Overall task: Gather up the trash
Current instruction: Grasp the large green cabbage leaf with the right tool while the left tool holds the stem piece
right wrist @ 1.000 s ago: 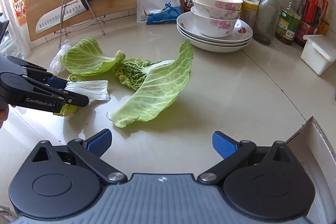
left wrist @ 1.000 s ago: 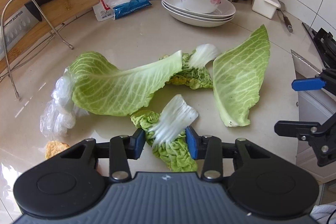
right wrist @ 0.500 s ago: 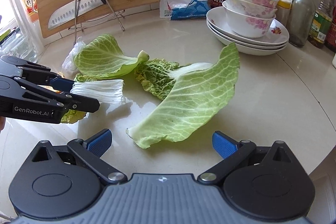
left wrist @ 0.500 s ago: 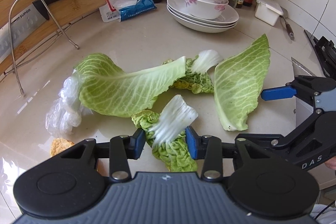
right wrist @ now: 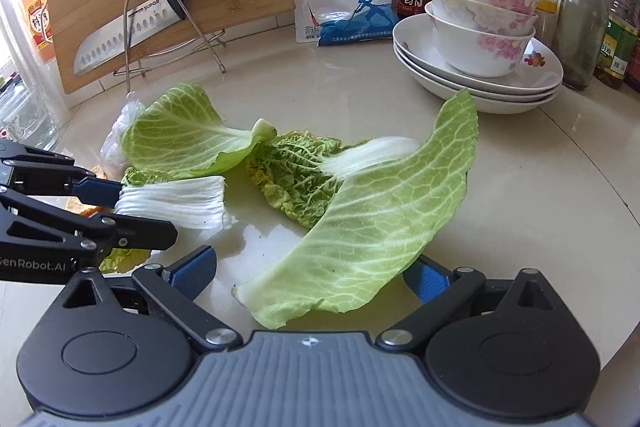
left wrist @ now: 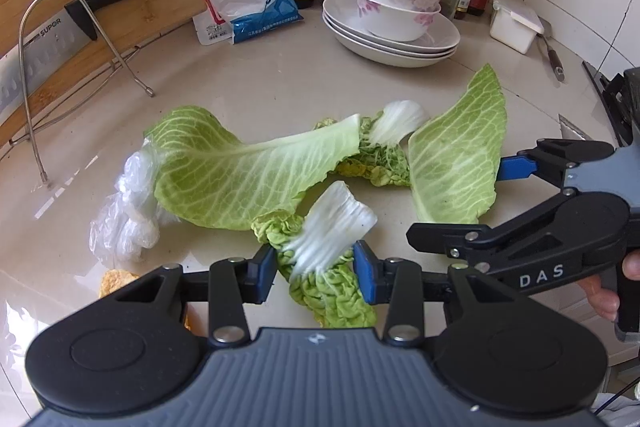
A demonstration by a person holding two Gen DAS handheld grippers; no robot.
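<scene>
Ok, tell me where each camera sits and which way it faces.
Left wrist: sits on the left gripper, looking down along its fingers at the small cabbage piece they clamp; the right gripper and a hand enter from the right.
Right wrist: sits on the right gripper, looking down at the big leaf between its open fingers; the left gripper enters from the left.
Shared: leaves, stacked bowls, knife, counter.
</scene>
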